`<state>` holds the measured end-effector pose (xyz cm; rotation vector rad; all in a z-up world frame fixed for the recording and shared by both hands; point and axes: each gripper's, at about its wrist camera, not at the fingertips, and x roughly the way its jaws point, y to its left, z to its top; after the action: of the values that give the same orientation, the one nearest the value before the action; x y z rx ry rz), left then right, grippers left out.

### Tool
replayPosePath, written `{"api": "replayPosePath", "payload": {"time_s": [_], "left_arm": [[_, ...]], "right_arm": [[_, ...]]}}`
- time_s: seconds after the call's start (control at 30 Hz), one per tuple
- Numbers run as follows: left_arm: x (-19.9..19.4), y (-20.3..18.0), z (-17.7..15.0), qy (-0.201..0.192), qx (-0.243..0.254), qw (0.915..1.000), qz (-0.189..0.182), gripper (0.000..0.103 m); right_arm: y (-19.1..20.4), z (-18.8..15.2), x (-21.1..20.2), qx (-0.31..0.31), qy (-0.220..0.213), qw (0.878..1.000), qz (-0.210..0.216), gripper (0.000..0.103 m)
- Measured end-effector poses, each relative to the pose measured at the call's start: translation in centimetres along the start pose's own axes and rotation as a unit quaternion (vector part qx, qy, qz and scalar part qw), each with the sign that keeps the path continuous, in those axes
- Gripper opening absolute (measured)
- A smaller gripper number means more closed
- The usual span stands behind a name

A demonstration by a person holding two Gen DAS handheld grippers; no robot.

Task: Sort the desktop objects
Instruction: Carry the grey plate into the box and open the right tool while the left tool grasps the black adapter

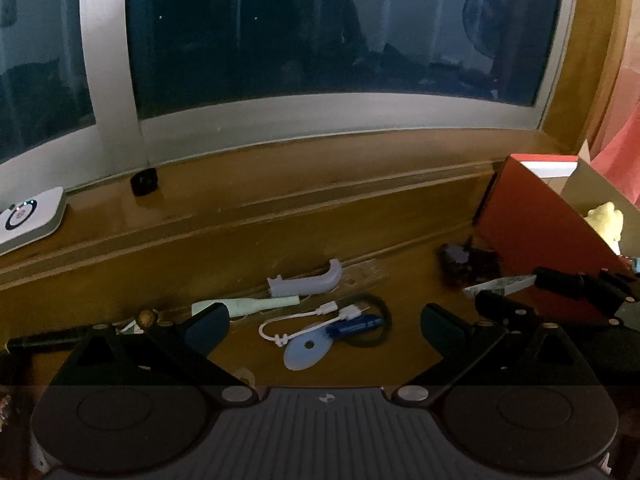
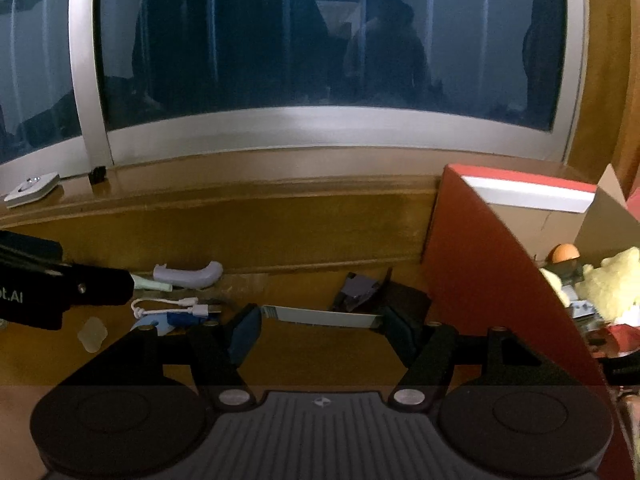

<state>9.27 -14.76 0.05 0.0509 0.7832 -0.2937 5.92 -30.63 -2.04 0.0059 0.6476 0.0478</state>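
My left tongs [image 1: 324, 326] gape empty over the white cable [image 1: 296, 322]; my right tongs [image 2: 320, 326] gape empty, the flat strip [image 2: 320, 315] just ahead between their tips for taking.

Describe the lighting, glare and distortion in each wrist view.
Left wrist view: dim and warm-tinted; the window frame bows from fisheye distortion, the glass shows only murky reflections, and the dark object by the red box is too shadowed to identify. Right wrist view: equally dim, same curved frame, a bright strip on the box's rim, edges vignetted black.

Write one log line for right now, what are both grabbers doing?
left gripper: open, over white cable and blue stick | right gripper: open, around flat white strip | red box: right side
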Motion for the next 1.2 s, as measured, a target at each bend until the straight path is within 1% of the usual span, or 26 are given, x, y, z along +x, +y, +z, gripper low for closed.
{"api": "replayPosePath", "payload": {"time_s": [0.17,0.4,0.57,0.77,1.03,1.17,1.2], "left_arm": [[-1.2,-0.6,-0.1,-0.011,0.007,0.9999,-0.005,0.103],[-1.6,-1.6,-0.4,-0.017,0.023,0.9994,-0.019,0.103],[-1.2,-2.4,-0.2,-0.015,0.027,0.9986,-0.044,0.103],[1.2,-4.4,0.3,0.0,0.042,0.9964,-0.074,0.103],[4.7,-7.9,0.8,0.011,0.069,0.992,-0.105,0.103],[6.7,-9.5,1.1,0.012,0.083,0.9897,-0.116,0.1],[7.2,-9.7,1.2,0.012,0.085,0.9894,-0.117,0.098]], "right_arm": [[0.0,0.0,-1.7,0.0,-0.014,1.0,-0.003,0.069],[-0.7,0.1,-4.7,0.009,-0.038,0.999,-0.017,0.069],[-2.1,0.1,-6.8,0.026,-0.053,0.998,-0.037,0.069],[-4.2,0.2,-9.3,0.046,-0.075,0.994,-0.064,0.069],[-7.6,-0.5,-11.1,0.072,-0.078,0.989,-0.107,0.07],[-8.9,-0.6,-11.6,0.086,-0.083,0.985,-0.122,0.07],[-9.2,-0.6,-11.6,0.089,-0.083,0.985,-0.125,0.07]]}}
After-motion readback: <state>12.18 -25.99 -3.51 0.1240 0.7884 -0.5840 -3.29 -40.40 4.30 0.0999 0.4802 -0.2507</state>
